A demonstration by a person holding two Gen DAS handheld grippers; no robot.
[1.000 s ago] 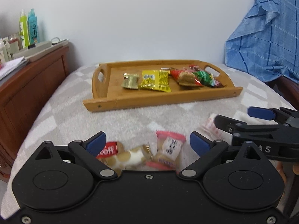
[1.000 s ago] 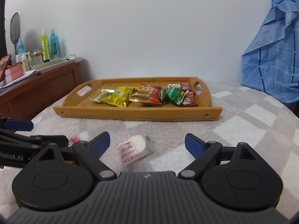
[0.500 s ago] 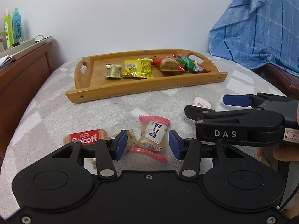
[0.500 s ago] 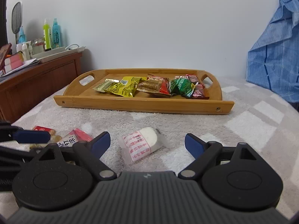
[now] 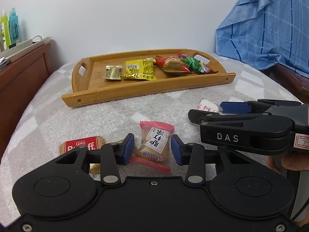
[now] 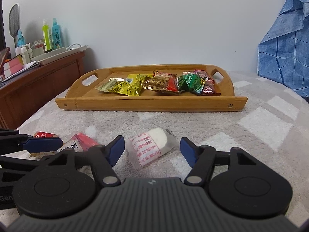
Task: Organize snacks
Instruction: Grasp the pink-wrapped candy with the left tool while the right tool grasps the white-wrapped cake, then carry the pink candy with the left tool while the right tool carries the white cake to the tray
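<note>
On the grey blanket a pink-wrapped snack (image 5: 156,143) lies between the blue pads of my left gripper (image 5: 152,148), whose jaws are closing around it with thin gaps still showing. A white snack in a clear printed wrapper (image 6: 150,147) lies between the pads of my right gripper (image 6: 151,149), which is also closing, with clear space on both sides. A red Biscoff biscuit (image 5: 81,145) sits just left of the left gripper. Farther back, the wooden tray (image 5: 146,94) holds several wrapped snacks in a row.
A gold-wrapped sweet (image 5: 94,168) peeks out under the left gripper's finger. A wooden cabinet (image 5: 19,77) with bottles (image 6: 50,34) on top stands to the left. A blue checked cloth (image 5: 270,29) hangs at the right. A person's fingers (image 5: 289,162) hold the right gripper.
Both grippers have narrowed, the left one from wide to close around the pink snack. The right gripper's pads have drawn in toward the white snack. Neither snack has been lifted.
</note>
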